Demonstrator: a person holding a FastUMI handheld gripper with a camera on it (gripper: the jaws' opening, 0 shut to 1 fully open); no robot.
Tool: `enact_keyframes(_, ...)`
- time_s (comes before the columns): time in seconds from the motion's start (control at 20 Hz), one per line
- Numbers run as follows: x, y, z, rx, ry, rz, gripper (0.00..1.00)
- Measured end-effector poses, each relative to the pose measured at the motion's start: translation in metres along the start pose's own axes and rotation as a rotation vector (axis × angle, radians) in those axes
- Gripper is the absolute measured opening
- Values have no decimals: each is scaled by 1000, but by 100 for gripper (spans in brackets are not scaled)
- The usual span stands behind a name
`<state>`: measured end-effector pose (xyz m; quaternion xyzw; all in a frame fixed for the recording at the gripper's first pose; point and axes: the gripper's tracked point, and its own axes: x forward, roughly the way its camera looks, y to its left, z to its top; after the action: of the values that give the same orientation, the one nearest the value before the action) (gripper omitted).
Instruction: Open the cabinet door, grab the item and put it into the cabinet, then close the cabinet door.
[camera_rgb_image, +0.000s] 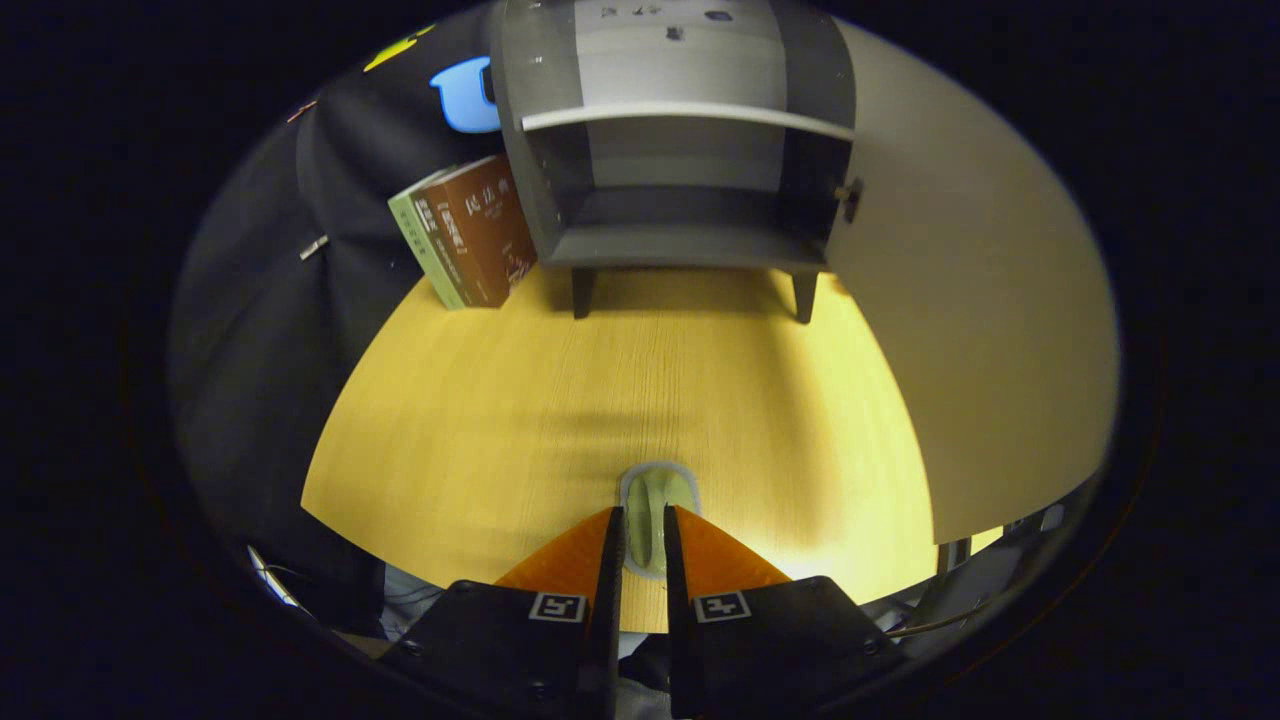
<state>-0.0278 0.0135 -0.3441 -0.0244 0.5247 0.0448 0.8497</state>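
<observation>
just one item (655, 500) between hand-held gripper (640, 535) fingers

A wooden table (500, 420) with a yellowish, fine-grained top fills the middle of the scene. At the far left part of the table, two books (465, 235) stand upright and lean together, one with a green cover and one with a brown cover. Behind the table hangs a dark cloth wall (250, 330).

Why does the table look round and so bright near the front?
Gripper view: the fisheye lens bends the straight table into a curve; light glares on the wood beside the gripper, whose fingers press a pale green item; the open cabinet casts a soft shadow underneath.
</observation>
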Motion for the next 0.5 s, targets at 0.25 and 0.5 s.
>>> enact_keyframes(0.25, 42, -7, -33, 4, 144, -5, 25)
enact_keyframes(0.5, 53, -15, -34, 16, 185, -2, 24)
